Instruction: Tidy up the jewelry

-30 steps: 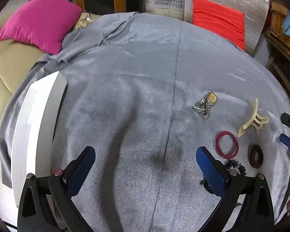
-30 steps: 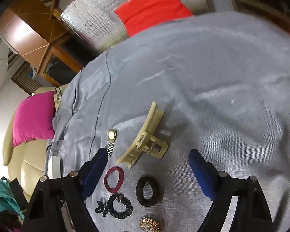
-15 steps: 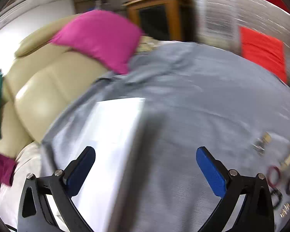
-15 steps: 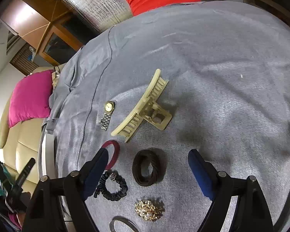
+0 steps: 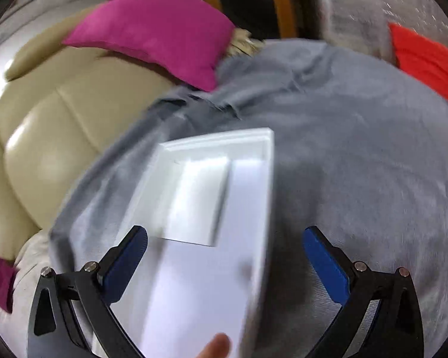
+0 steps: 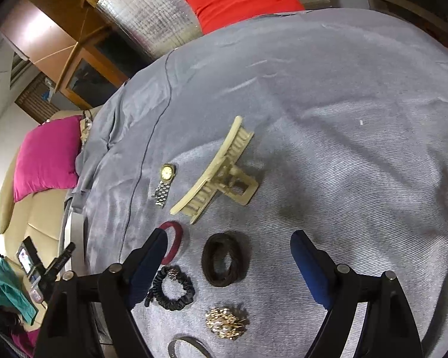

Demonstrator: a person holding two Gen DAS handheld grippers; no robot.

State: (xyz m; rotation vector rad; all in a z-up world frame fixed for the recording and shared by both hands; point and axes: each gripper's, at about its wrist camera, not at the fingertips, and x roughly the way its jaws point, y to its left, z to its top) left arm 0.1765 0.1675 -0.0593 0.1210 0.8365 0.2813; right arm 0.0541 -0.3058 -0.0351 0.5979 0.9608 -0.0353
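Left gripper jaws spread wide, nothing between them, hovering over white box lying at the left edge of the grey cloth; view blurred. Right gripper also wide open, empty, above the jewelry cluster near the cloth's front edge: brown hair tie directly between the fingers, red bangle beside the left finger, black scrunchie, gold brooch. Cream claw clip and watch further in, just beside each other.
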